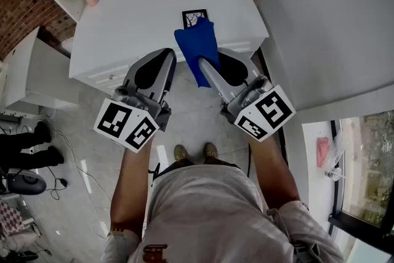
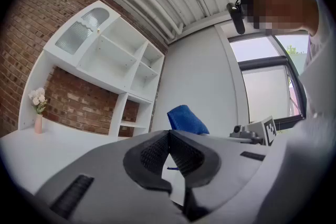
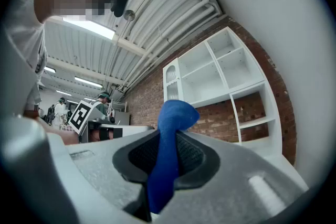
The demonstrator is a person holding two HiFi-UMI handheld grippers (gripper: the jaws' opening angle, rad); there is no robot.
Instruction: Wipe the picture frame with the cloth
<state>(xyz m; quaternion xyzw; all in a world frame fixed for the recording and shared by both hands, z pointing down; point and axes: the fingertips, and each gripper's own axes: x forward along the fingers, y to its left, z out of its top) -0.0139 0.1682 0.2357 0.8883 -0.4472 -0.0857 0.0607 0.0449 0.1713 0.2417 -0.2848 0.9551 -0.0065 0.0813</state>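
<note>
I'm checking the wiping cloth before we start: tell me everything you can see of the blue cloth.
The blue cloth is plain, soft-looking fabric, bunched into a fold. The right hand-held gripper is shut on it: a rounded bulge stands beyond the jaw tips, and the rest hangs down between them. From the head view its top overlaps the picture frame on the white table; contact there cannot be told.

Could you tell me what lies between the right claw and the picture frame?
The blue cloth, clamped in the right claw, fills that stretch up to the picture frame; head view.
</note>
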